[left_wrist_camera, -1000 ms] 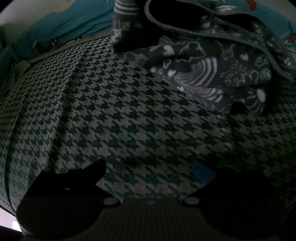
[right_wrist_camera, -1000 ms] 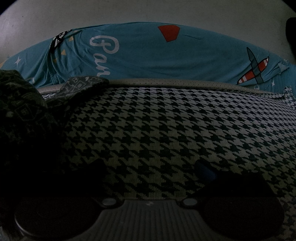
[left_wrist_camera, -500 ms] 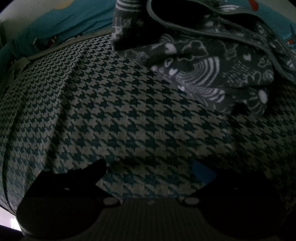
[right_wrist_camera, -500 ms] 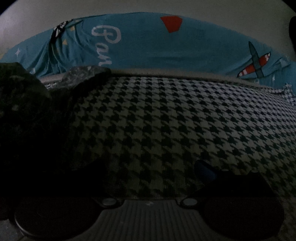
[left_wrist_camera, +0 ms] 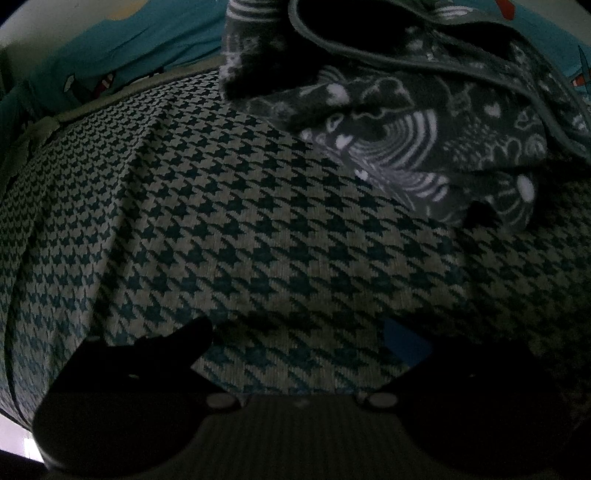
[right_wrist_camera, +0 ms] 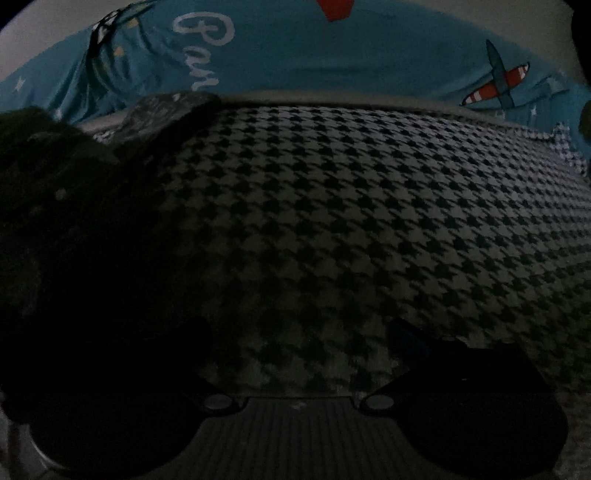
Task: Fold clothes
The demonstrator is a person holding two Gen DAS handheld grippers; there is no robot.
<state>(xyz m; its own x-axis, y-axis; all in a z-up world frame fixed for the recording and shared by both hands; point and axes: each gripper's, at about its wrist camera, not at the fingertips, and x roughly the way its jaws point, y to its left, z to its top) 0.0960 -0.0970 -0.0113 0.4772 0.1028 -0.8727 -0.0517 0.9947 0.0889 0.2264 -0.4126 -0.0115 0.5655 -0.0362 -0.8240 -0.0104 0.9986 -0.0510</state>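
Houndstooth knit (left_wrist_camera: 258, 229) flat | dark patterned garment (left_wrist_camera: 424, 122) bunched | both tongs — left (left_wrist_camera: 297, 338), right (right_wrist_camera: 297, 338) — open, empty

A teal sheet (right_wrist_camera: 332, 62) printed with a plane (right_wrist_camera: 496, 83) and white lettering (right_wrist_camera: 201, 40) is lying behind, below a pale wall (left_wrist_camera: 62, 18).

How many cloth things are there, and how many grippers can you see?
Houndstooth knit garment: 1
Dark grey garment with white doodles: 1
Blue sheet with aeroplanes: 1
Grippers: 2, the left gripper and the right gripper, both open
Total: 5
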